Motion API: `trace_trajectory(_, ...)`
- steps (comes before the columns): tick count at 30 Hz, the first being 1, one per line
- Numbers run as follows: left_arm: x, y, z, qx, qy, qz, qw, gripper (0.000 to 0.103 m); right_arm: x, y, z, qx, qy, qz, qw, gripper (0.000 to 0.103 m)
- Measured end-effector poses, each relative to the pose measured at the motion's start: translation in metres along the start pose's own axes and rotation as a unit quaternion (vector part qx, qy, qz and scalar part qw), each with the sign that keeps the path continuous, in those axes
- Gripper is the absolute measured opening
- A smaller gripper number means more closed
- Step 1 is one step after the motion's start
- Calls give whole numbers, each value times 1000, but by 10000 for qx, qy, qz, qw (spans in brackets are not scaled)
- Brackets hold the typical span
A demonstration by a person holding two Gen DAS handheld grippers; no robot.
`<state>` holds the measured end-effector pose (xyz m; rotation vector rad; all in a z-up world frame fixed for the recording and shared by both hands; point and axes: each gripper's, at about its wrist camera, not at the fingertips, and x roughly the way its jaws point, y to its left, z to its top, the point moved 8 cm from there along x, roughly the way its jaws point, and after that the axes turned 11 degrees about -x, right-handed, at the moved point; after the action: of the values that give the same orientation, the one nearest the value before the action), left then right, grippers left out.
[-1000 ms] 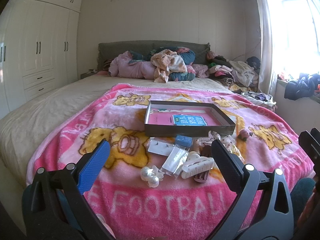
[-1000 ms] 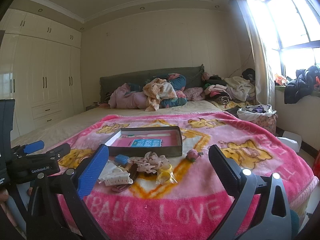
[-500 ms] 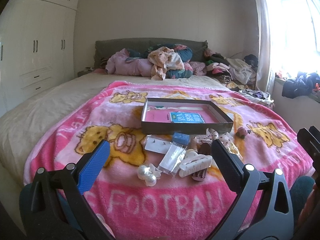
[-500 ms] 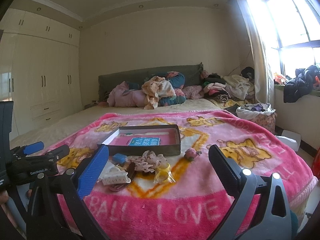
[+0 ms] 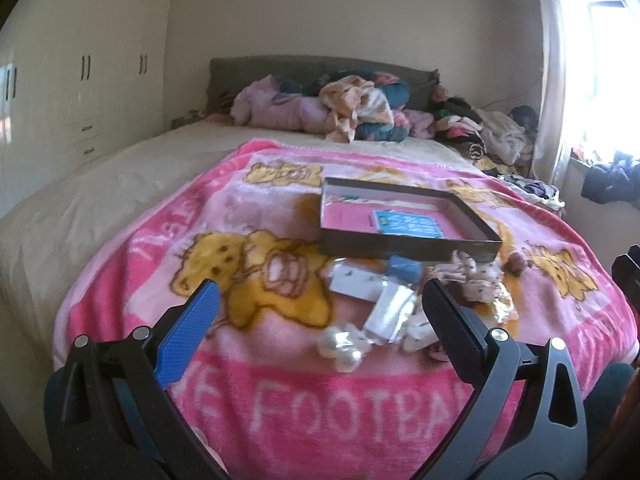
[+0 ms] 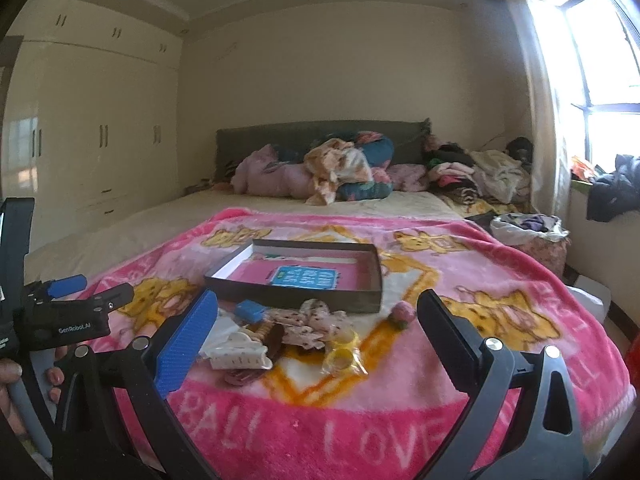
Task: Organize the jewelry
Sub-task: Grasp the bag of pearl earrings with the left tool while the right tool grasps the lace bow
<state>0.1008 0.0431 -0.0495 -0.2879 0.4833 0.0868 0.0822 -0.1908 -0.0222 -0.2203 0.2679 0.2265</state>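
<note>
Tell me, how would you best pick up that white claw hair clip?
Probably across the white claw clip's long curved back, coming down from above with the right tool. It lies flat on the blanket, and neighbours crowd its far side.

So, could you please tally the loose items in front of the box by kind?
Plastic hair clips: 2, white claw clip, dark brown clip
Flat packets: 2, white studded card, clear plastic sleeve
Spotted fabric bow: 1
Small blue block: 1
Yellow ring in clear wrapper: 1
Pink round piece: 1
White pearl cluster: 1
Total: 9
</note>
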Motion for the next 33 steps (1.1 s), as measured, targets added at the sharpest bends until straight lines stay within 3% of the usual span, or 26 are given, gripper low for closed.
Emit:
trace_trajectory(10, 23, 29, -7, -94, 545, -305, 9980, 92, 63, 19, -12, -203, 701, 552, 9958, 97)
trace_trajectory(17, 57, 5, -37, 326, 1308, -743, 9881, 92, 108, 12, -31, -330, 1187, 600, 9906, 97)
trace_trajectory(22, 77, -12, -55, 608, 1640, -931, 9802, 92, 134, 8, -48, -479, 1535, 677, 9847, 95)
trace_trajectory(23, 82, -15, -58, 667, 1681, -942, 9790, 91, 140, 9, -52, -571, 1611, 701, 9828, 91)
trace_trajectory(24, 86, -17, -60, 698, 1746, -991, 9772, 90, 145, 10, -55, -620, 1685, 719, 9811, 79)
trace_trajectory(26, 91, -19, -63, 705, 1810, -1040, 9754, 82, 155, 14, -64, -617, 1864, 867, 9767, 71)
trace_trajectory(27, 93, -19, -65, 712, 1849, -1051, 9745, 80, 160, 16, -67, -599, 1920, 928, 9752, 60)
trace_trajectory(28, 95, -19, -66, 719, 1883, -1060, 9737, 74, 166, 18, -72, -582, 2008, 1018, 9726, 46)
trace_trajectory(29, 99, -19, -69, 718, 1948, -1073, 9723, 65, 169, 20, -76, -568, 2089, 1062, 9705, 39)
trace_trajectory(30, 102, -18, -71, 705, 2014, -1071, 9711, 60, 172, 21, -79, -541, 2174, 1085, 9685, 22)
trace_trajectory(31, 104, -17, -72, 703, 2036, -1050, 9709, 52, 175, 20, -83, -475, 2252, 1086, 9671, 11)
trace_trajectory(33, 109, -14, -74, 731, 2078, -996, 9703, 38, 176, 18, -82, -323, 2199, 1161, 9681, 5)
